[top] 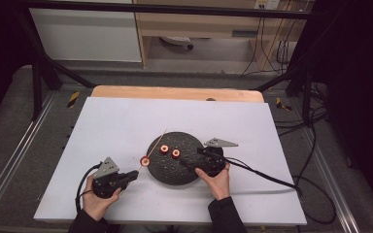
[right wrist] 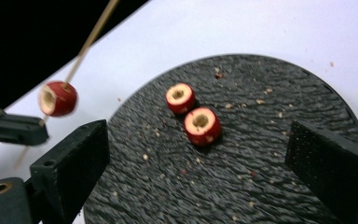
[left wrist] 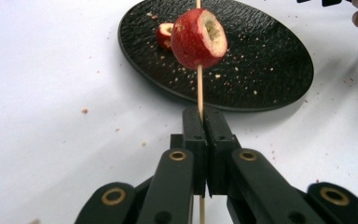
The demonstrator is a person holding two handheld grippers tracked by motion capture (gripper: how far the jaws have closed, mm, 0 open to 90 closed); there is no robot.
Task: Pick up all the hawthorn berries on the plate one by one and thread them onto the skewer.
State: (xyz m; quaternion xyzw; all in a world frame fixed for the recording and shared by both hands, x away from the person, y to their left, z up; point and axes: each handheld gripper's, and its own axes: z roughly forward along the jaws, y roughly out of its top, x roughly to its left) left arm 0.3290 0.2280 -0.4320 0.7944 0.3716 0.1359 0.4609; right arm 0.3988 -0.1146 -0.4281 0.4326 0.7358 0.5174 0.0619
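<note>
While the left gripper (left wrist: 200, 122) pinches a thin skewer (left wrist: 199, 88) between fully closed jaws, one cored red fruit (left wrist: 199, 39) sits threaded a little way up the stick, clear of the jaw tips. Holding low on the skewer seems deliberate: it leaves the long free end, which slants up over the plate's (top: 161, 172) far-left rim in the high view, open to take more pieces. The clamp also keeps the stick from turning or sliding when a fruit is pushed on.

In the high view the threaded fruit hangs just off the plate's left edge, above the white sheet (top: 116, 126), so crumbs fall near the plate and the skewer tip stays close to the supply. Two more cored fruits (right wrist: 193, 114) lie touching each other on the black plate, toward its far left part, with their hollow ends turned up. That pose looks useful, since the hole shows where the skewer should pass.

The right gripper (right wrist: 196, 158) hovers low over the plate with its jaws spread wide and nothing between them, the two fruits framed in the gap ahead. I judge it is lining up to grasp the nearer one. Its wide spread gives room to straddle that fruit without nudging its neighbour.
</note>
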